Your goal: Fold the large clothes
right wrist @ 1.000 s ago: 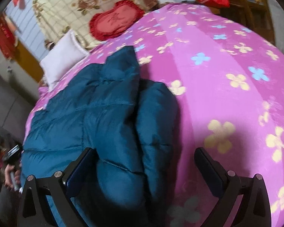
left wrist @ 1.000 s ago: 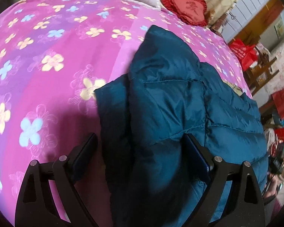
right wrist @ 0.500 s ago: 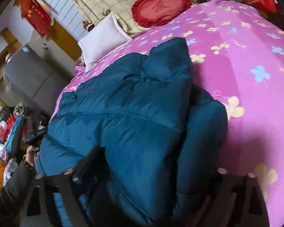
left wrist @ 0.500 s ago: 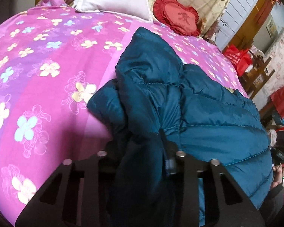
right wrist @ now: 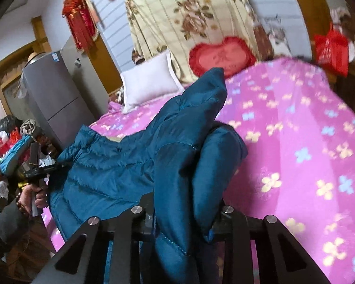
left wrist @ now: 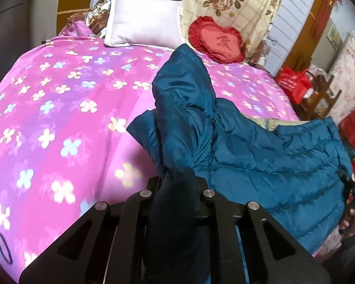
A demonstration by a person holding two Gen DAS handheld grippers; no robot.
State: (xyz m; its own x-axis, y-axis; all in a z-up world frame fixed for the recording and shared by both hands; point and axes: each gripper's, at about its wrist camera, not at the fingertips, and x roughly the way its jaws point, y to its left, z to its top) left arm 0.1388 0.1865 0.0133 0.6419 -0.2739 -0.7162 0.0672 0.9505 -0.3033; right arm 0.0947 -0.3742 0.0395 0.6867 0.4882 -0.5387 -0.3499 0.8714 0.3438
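While both grippers, left [left wrist: 177, 187] and right [right wrist: 184, 203], are closing on bunched folds of the blue jacket [left wrist: 260, 156], fold step begins; next: carry edge across bed [left wrist: 59, 118].

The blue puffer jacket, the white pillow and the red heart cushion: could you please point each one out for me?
blue puffer jacket [left wrist: 260, 156]: left wrist view, on its quilted body.
white pillow [left wrist: 144, 21]: left wrist view, middle of its face.
red heart cushion [right wrist: 221, 56]: right wrist view, on its pink centre.
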